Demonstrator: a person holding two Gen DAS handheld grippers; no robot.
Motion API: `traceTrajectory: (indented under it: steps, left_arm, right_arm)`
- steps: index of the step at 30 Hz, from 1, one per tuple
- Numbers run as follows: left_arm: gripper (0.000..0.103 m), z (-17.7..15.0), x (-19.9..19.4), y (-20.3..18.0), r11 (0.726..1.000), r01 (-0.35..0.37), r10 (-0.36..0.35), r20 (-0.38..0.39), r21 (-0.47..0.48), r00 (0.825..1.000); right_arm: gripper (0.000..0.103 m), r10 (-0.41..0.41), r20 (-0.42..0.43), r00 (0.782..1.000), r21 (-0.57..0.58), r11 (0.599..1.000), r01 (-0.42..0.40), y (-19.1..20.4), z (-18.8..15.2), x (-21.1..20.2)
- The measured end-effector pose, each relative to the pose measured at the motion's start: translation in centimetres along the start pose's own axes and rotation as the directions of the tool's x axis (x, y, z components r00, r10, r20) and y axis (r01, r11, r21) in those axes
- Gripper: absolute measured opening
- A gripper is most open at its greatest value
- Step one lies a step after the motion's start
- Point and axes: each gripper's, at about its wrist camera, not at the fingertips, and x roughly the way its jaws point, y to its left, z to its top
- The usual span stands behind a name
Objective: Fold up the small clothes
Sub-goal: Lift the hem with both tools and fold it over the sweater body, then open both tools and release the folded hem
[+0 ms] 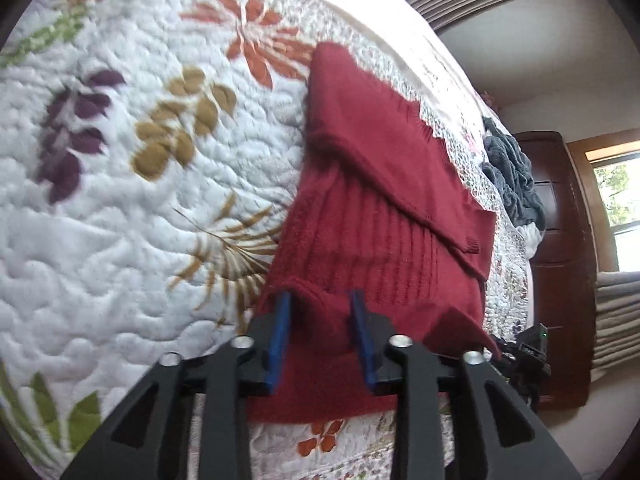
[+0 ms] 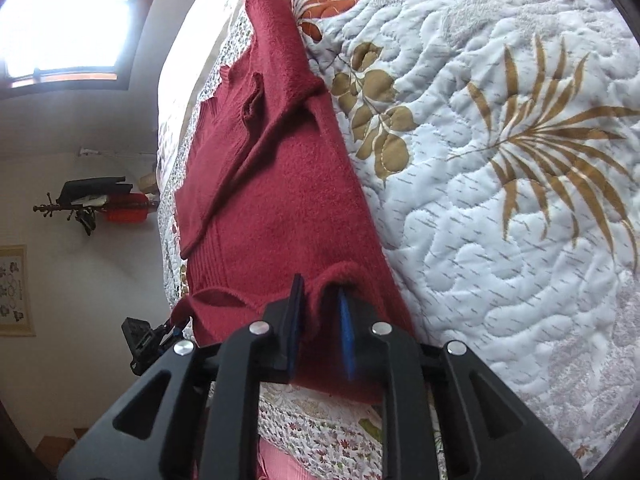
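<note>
Left wrist view: red knit sweater point(image 1: 372, 216), lying lengthwise on a quilted floral bedspread point(image 1: 120, 160), near the bed's edge. One sleeve is laid diagonally across the body, cuff toward the near end; judged a fold already made to narrow the garment.

Left tongs point(image 1: 320, 304): blue-padded fingers point(image 1: 280, 336) set either side of a raised ridge of the near hem. Cloth bunches between them, so judged grasping the sweater hem, though the jaws stand somewhat apart around the thick knit.

Right wrist view: same sweater point(image 2: 272, 200), seen from the other corner, running away from the camera along the left of the bedspread point(image 2: 500, 220). Right tongs point(image 2: 320, 292): likewise pinching a hump of hem, fabric pulled up between the pads.

Placement, judged: both tongs hold the near hem at separate corners, so the edge can be lifted level and carried toward the far collar end for a crosswise fold. Paired grips keep the hem straight; thick knit may slip from a shallow pinch.

Other items: grey bundled cloth point(image 1: 512, 176) far along the bed; dark wooden cabinet point(image 1: 560, 240) beyond; wall rack point(image 2: 92, 200) with hung items, and a bright window point(image 2: 68, 16).
</note>
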Motion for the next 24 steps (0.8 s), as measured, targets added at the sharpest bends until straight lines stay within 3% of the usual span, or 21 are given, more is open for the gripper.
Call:
traceTrajectory:
  steps: [1, 2, 4, 9, 12, 15, 19, 22, 24]
  left_arm:
    - [0.039, -0.1, -0.4, -0.1, 1.000, -0.014, 0.014, 0.009, 0.014, 1.000]
    - [0.039, -0.1, -0.7, -0.1, 0.999, -0.028, 0.028, 0.014, 0.031, 1.000]
    - [0.039, -0.3, -1.2, -0.4, 0.995, -0.067, 0.065, 0.027, 0.072, 0.998]
    - [0.047, -0.7, -0.8, -2.7, 0.958, -0.162, 0.156, 0.044, 0.236, 0.987]
    - [0.053, -0.7, 0.7, -4.5, 0.911, -0.225, 0.218, 0.057, 0.345, 0.974]
    - [0.053, -0.3, 2.6, -5.6, 0.869, -0.283, 0.281, 0.066, 0.405, 0.957]
    - [0.053, 0.5, 4.8, -6.1, 0.834, -0.337, 0.340, 0.075, 0.436, 0.937]
    - [0.039, 0.7, 5.5, -6.1, 0.831, -0.343, 0.346, 0.076, 0.437, 0.935]
    - [0.017, 0.6, 5.6, -6.3, 0.830, -0.343, 0.343, 0.081, 0.440, 0.936]
  right_arm:
    - [0.024, -0.008, 0.005, 1.000, -0.004, 1.000, 0.008, 0.1, -0.1, -0.2]
    - [0.042, -0.033, 0.022, 0.999, -0.013, 0.999, 0.033, 0.0, -0.1, -0.8]
    - [0.060, -0.100, 0.072, 0.992, -0.030, 0.994, 0.102, 0.2, -0.2, -1.7]
    - [0.059, -0.106, 0.118, 0.987, -0.056, 0.992, 0.114, 0.2, -0.3, -3.3]
    - [0.059, -0.123, 0.135, 0.983, -0.085, 0.987, 0.135, 0.6, -0.8, -3.7]
    - [0.059, -0.134, 0.141, 0.981, -0.112, 0.982, 0.150, 1.0, -1.2, -3.6]
    - [0.059, -0.178, 0.146, 0.973, -0.170, 0.964, 0.202, 1.8, -1.8, -3.0]
    - [0.059, -0.224, 0.154, 0.962, -0.219, 0.942, 0.255, 2.6, -1.9, -2.4]
    - [0.059, -0.258, 0.161, 0.953, -0.268, 0.917, 0.294, 3.1, -2.1, -1.9]
